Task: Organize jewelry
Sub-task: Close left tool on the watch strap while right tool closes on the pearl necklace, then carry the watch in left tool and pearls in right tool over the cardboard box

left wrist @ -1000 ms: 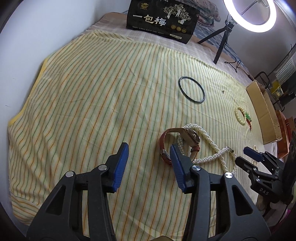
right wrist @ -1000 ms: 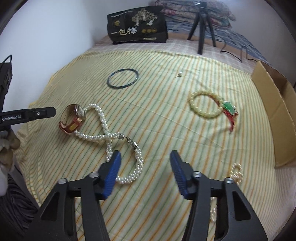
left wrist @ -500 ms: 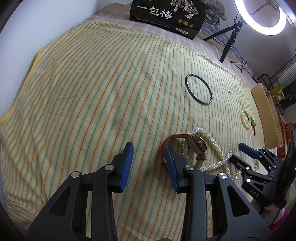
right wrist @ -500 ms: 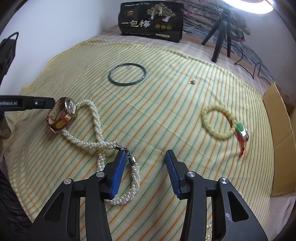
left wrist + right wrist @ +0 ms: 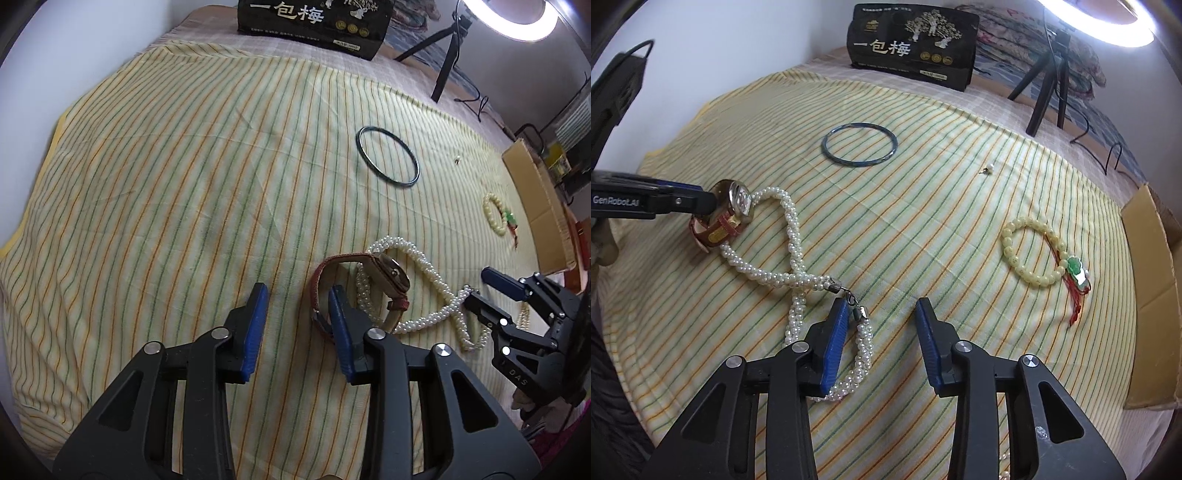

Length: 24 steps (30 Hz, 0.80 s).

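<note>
Two grippers close in together: the left gripper (image 5: 295,314) narrows around the watch (image 5: 373,284) strap, the right gripper (image 5: 881,332) around the pearl necklace (image 5: 783,254) clasp, neither pinching yet, probably to untangle them mid-bed.

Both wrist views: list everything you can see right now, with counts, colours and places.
Striped cloth: one, yellow with green and orange lines, covers the bed.
Pearl necklace: one, white, looped at near left.
Watch: one, red-brown strap, on the necklace's far loop.
Bangle: one, dark blue-green, centre far.
Bead bracelet: one, pale yellow, green charm, right.
Small earring: one, near the bangle.
Black box: one, far edge.
Cardboard box: one, brown, right edge.
Ring light: one, on tripod.
Left tool: closing, nothing between its pads.
Right tool: closing over the necklace clasp.
</note>
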Motion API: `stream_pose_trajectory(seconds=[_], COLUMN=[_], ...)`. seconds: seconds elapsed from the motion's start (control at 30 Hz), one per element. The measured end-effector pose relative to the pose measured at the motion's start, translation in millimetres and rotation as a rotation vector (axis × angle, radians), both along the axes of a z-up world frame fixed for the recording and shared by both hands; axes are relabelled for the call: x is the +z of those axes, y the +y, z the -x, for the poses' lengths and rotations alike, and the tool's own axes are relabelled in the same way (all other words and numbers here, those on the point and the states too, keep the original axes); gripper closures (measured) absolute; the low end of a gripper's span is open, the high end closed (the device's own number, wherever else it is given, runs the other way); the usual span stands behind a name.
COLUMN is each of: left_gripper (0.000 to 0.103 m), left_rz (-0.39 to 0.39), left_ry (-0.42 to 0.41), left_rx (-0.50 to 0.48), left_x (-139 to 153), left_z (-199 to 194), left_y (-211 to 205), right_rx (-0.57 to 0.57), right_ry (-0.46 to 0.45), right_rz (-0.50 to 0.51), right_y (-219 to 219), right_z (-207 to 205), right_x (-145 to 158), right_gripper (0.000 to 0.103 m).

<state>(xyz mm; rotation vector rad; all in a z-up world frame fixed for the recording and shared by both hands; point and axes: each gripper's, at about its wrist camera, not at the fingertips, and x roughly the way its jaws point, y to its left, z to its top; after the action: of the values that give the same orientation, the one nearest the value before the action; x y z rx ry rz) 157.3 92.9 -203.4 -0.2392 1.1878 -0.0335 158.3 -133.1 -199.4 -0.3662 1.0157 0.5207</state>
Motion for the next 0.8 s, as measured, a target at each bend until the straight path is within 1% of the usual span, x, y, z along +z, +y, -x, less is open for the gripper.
stream_pose_trajectory(seconds=[0.1,0.13,0.23,0.27,0.33,0.4,0.57,0.7,0.8], left_gripper=[0.082,0.087,0.097,0.097,0.099,0.100,0.100,0.100,0.100], left_rz=[-0.028,-0.033,-0.013,-0.011,-0.010,-0.001,0.003,0.020,0.033], left_ry=[-0.002,-0.006,-0.008,-0.010,-0.014,-0.019,-0.053,-0.078,-0.092], left_rx=[-0.001,0.000,0.007,0.009,0.010,0.016,0.037,0.059,0.077], left_x=[-4,-4,-4,-3,-2,0,11,20,25], left_z=[-3,-3,-3,-4,-3,-2,3,6,9], left_y=[-4,-4,-4,-4,-5,-5,0,8,14], right_rx=[0.014,0.015,0.020,0.020,0.018,0.010,-0.016,-0.029,-0.051], right_ry=[-0.026,-0.032,-0.038,-0.033,-0.019,-0.011,0.008,-0.019,-0.037], right_rz=[0.018,0.020,0.026,0.022,0.004,-0.009,-0.052,-0.079,-0.118], right_y=[4,4,6,5,4,3,1,2,0], right_z=[2,2,1,1,0,-1,-2,-1,0], right_x=[-1,-2,-2,-1,0,1,7,18,29], right_gripper=[0.067,0.067,0.067,0.072,0.086,0.097,0.097,0.097,0.097])
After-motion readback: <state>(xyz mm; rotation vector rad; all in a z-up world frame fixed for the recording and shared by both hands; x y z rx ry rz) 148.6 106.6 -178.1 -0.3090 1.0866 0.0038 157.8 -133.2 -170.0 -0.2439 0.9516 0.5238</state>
